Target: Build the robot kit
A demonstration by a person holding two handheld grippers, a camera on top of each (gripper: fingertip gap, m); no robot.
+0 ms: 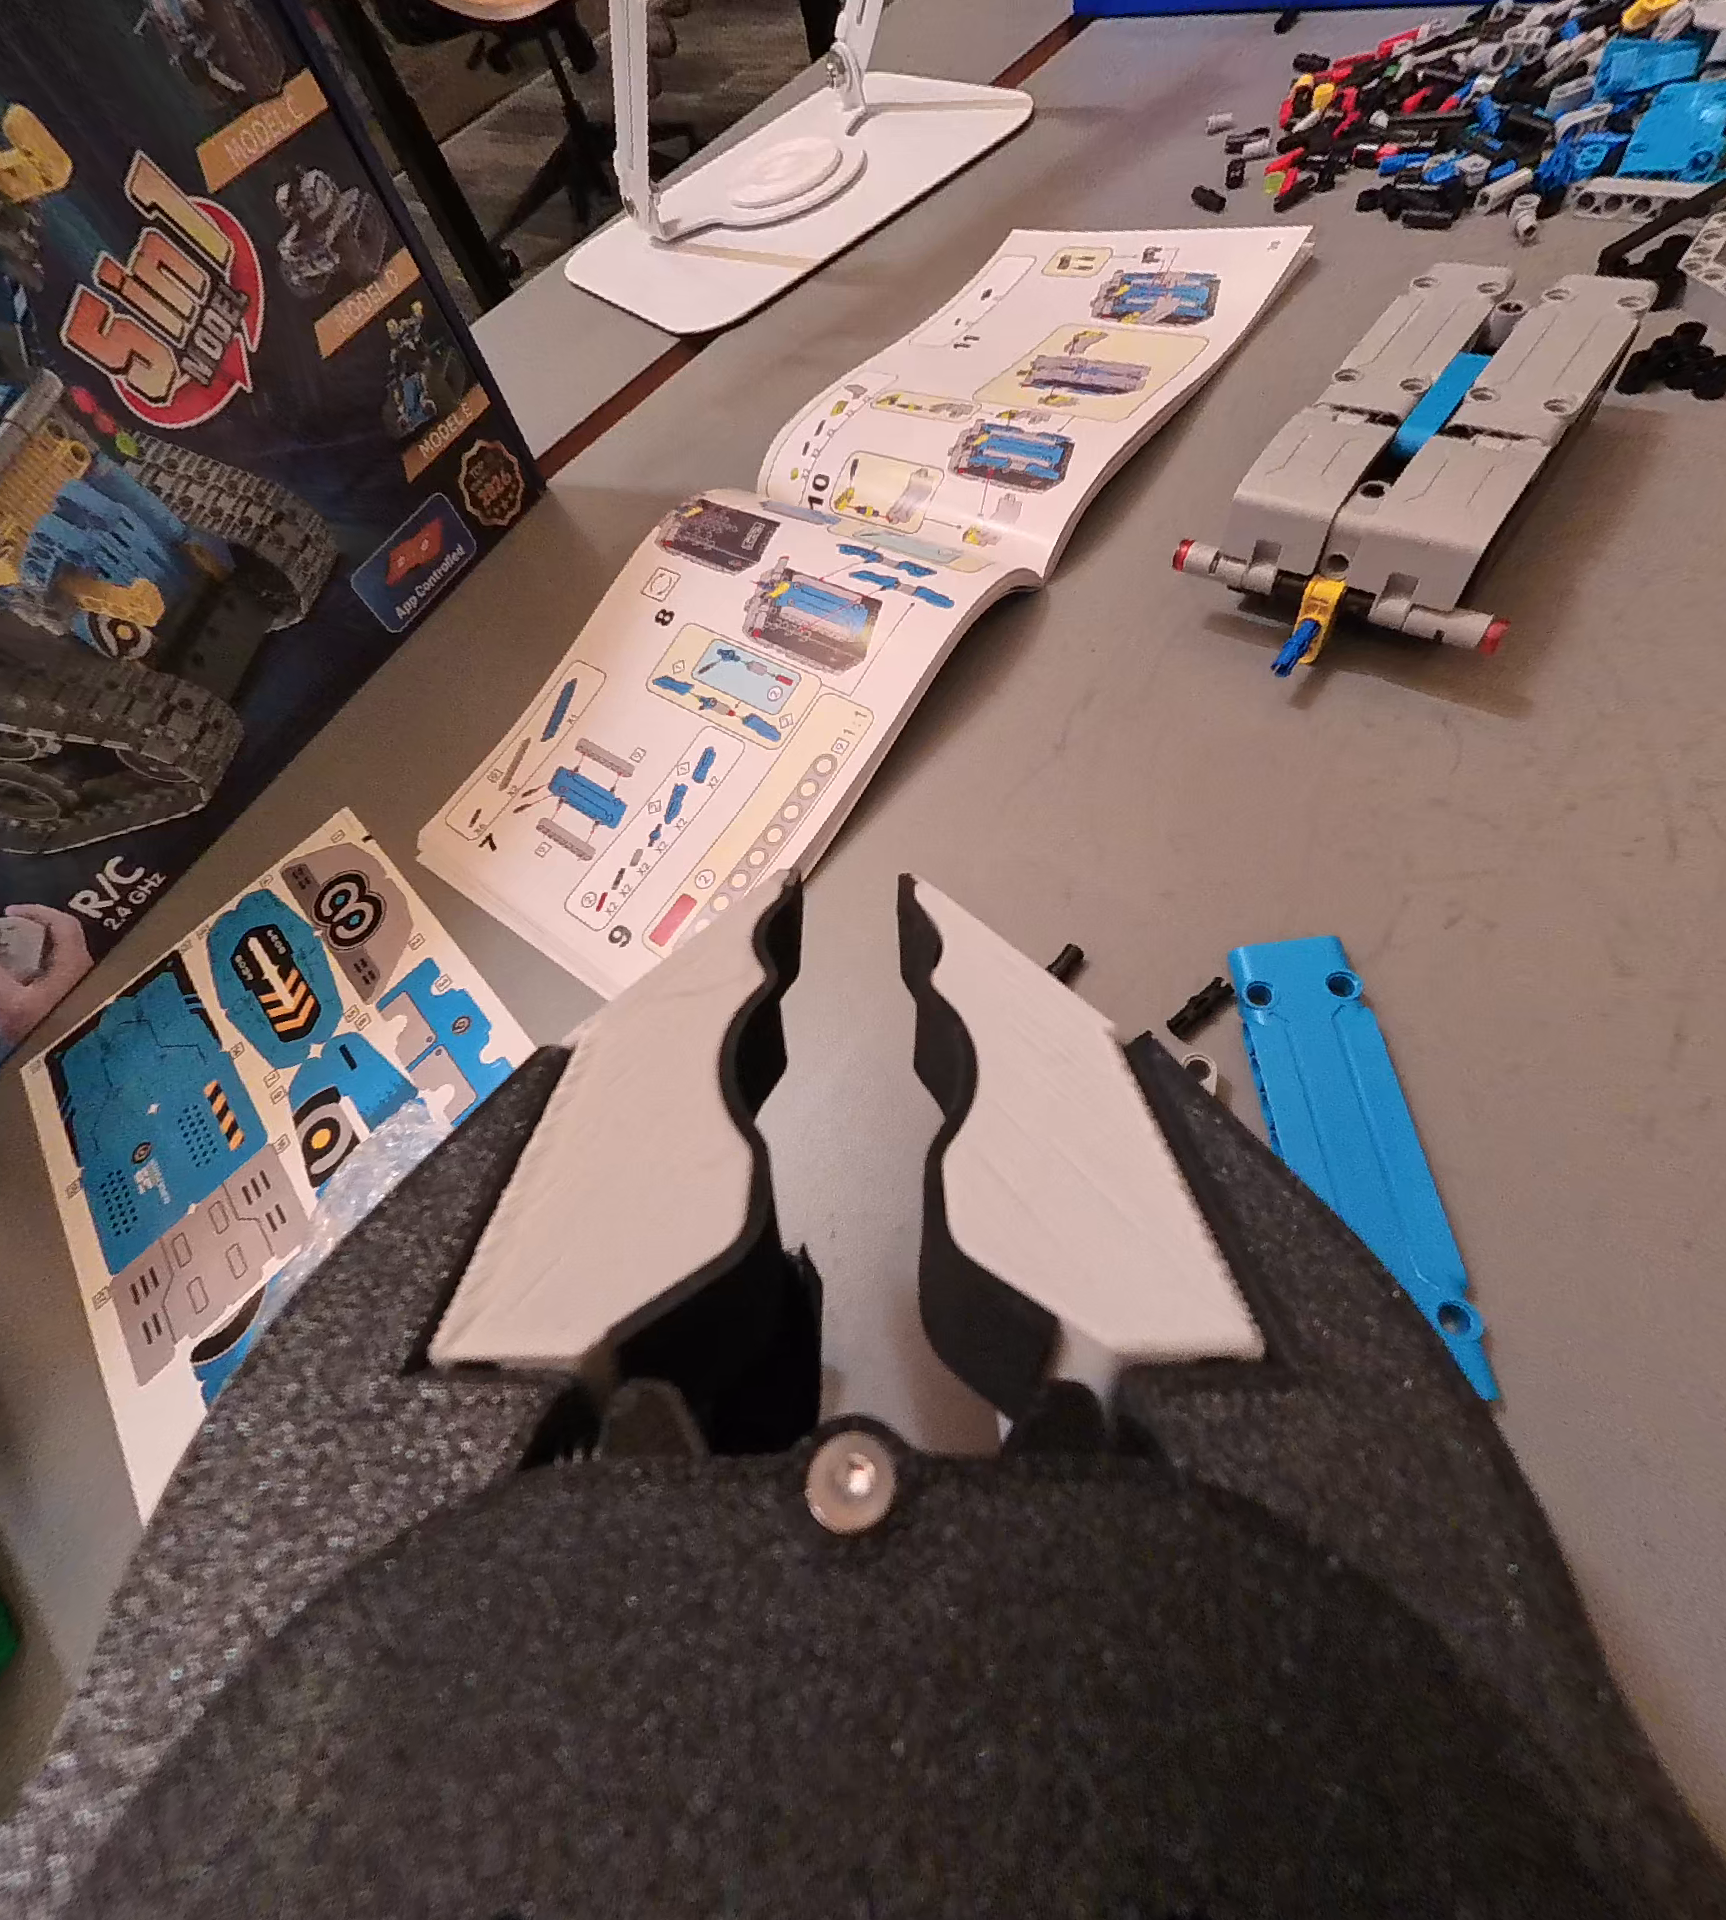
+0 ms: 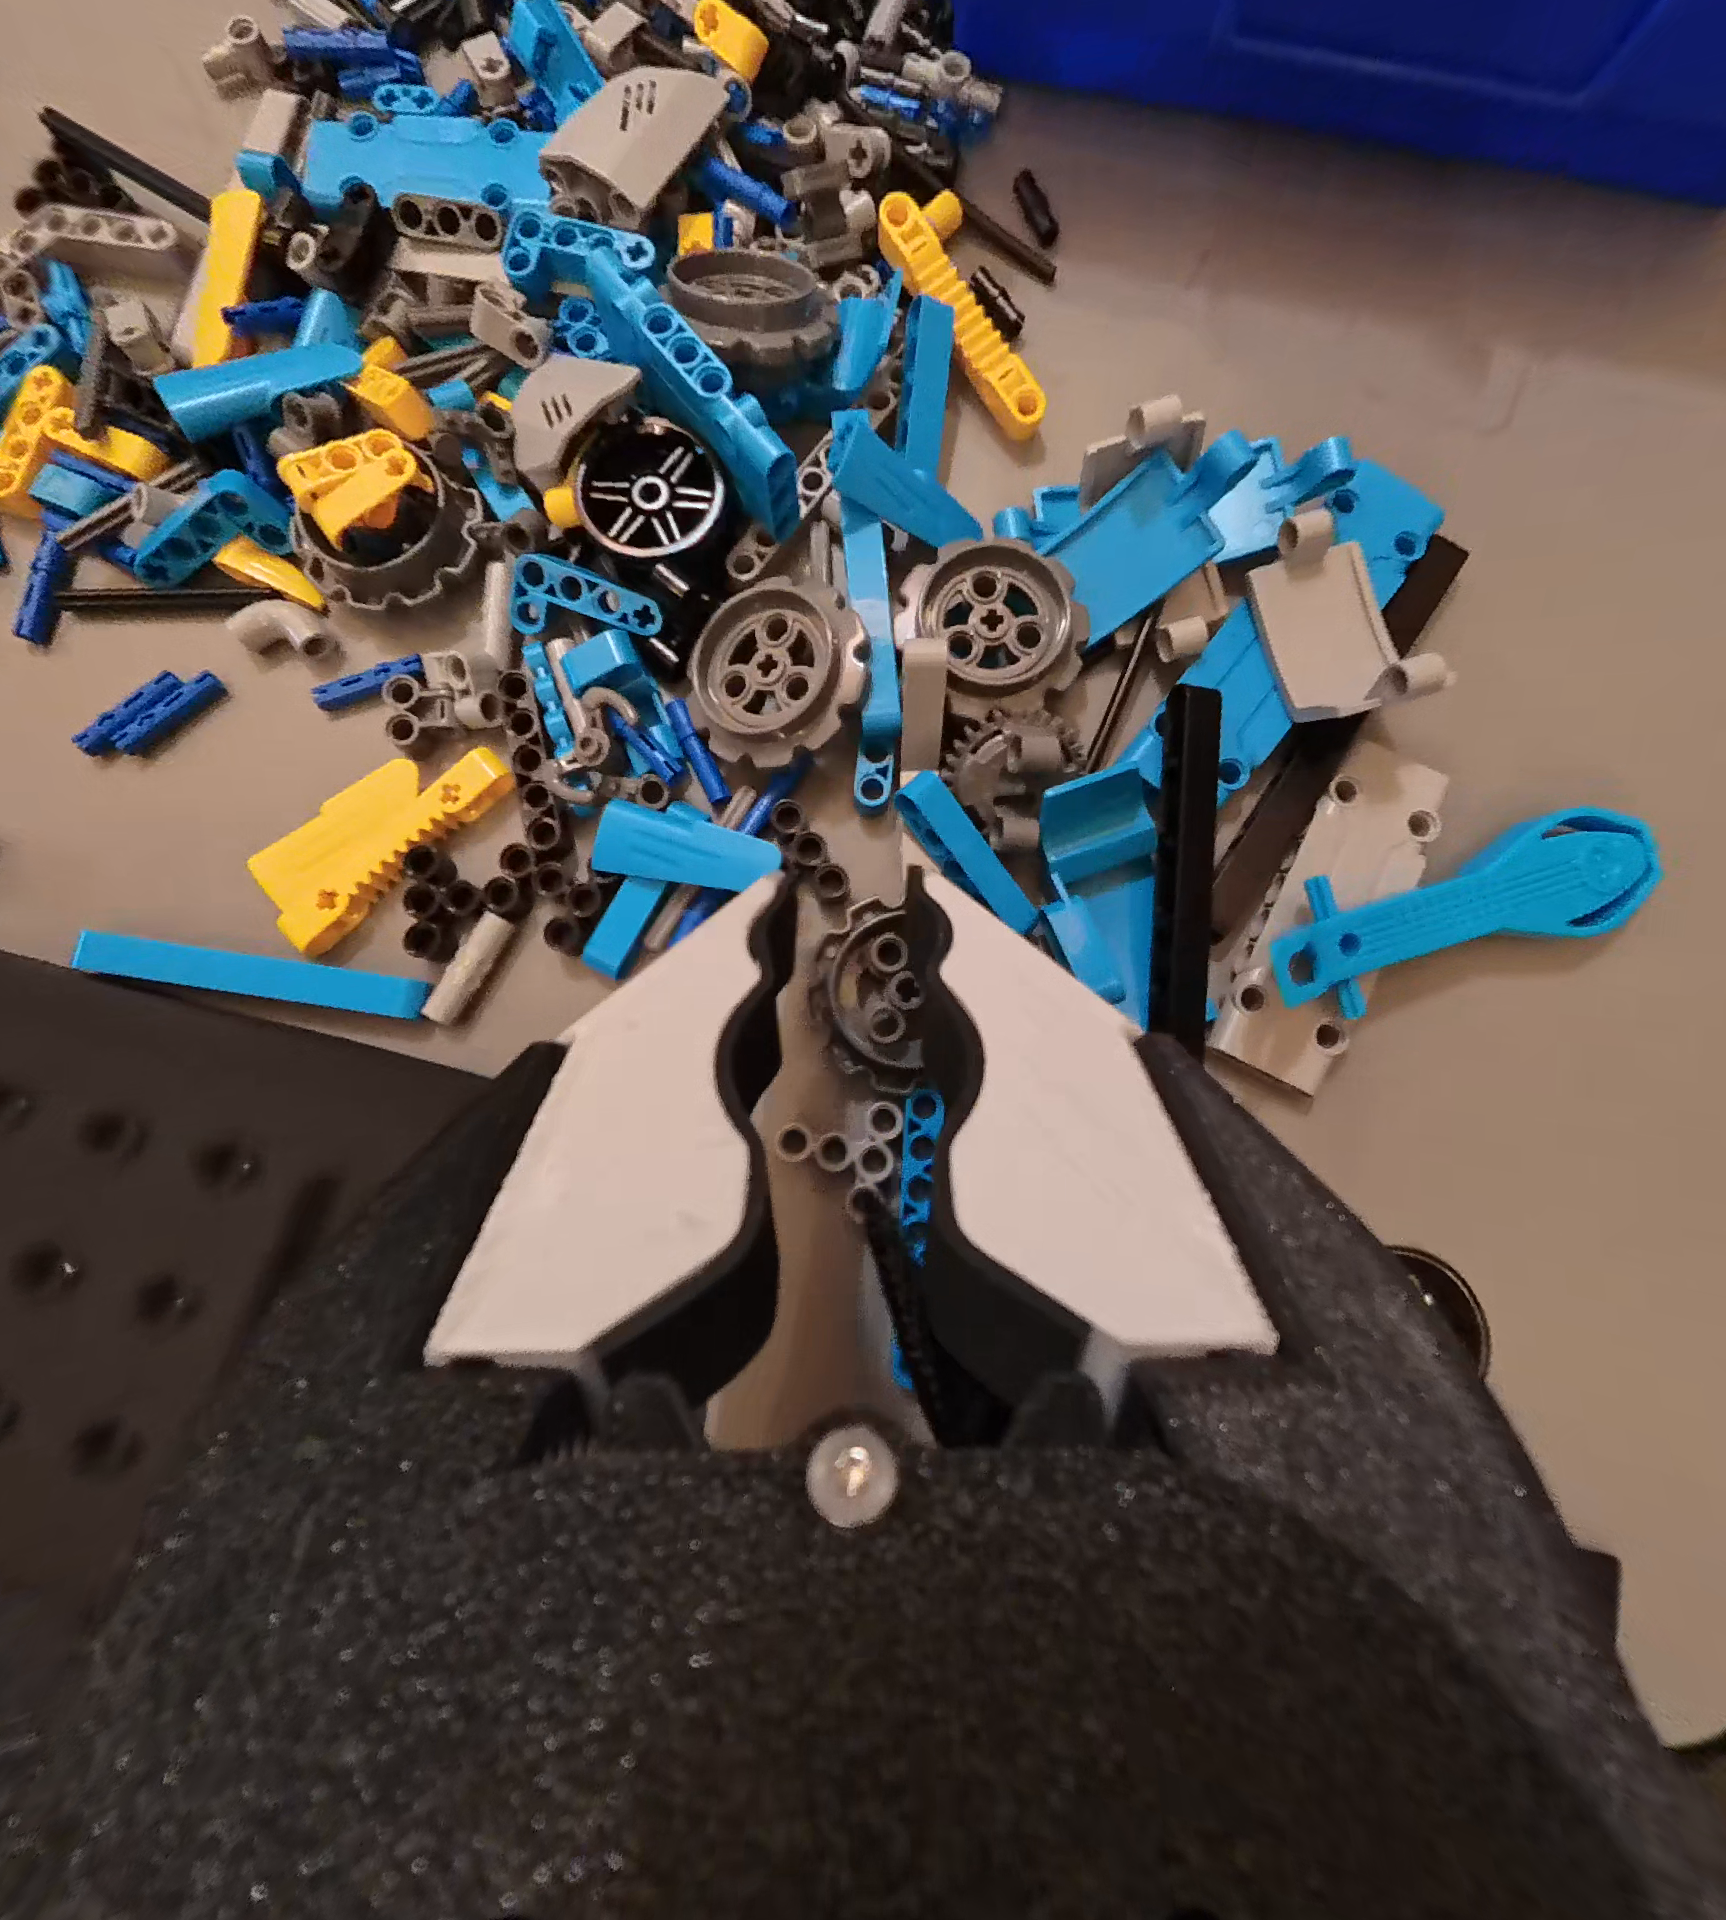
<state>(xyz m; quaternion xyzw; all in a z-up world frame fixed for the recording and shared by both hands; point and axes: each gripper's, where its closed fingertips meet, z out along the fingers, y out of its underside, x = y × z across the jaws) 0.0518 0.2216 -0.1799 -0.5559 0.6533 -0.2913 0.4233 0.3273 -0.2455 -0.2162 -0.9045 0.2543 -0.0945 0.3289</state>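
Even, diffuse indoor light; soft shadows under parts on the table [image 1: 1202, 790]. Wide-angle bending at the edges. Tongs [image 2: 848, 883] slightly blurred.

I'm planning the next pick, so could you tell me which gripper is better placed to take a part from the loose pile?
Probably the right gripper: open, directly over the loose pile. The left gripper hangs open by the instruction booklet, far from it.

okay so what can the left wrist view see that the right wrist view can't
Only the left wrist view shows the open instruction booklet, sticker sheet, printed box, grey assembly and long blue panel beside the open left tongs. Only the right wrist view shows the open right tongs above a grey gear, and a blue bin. Both show the loose parts pile on the grey table.
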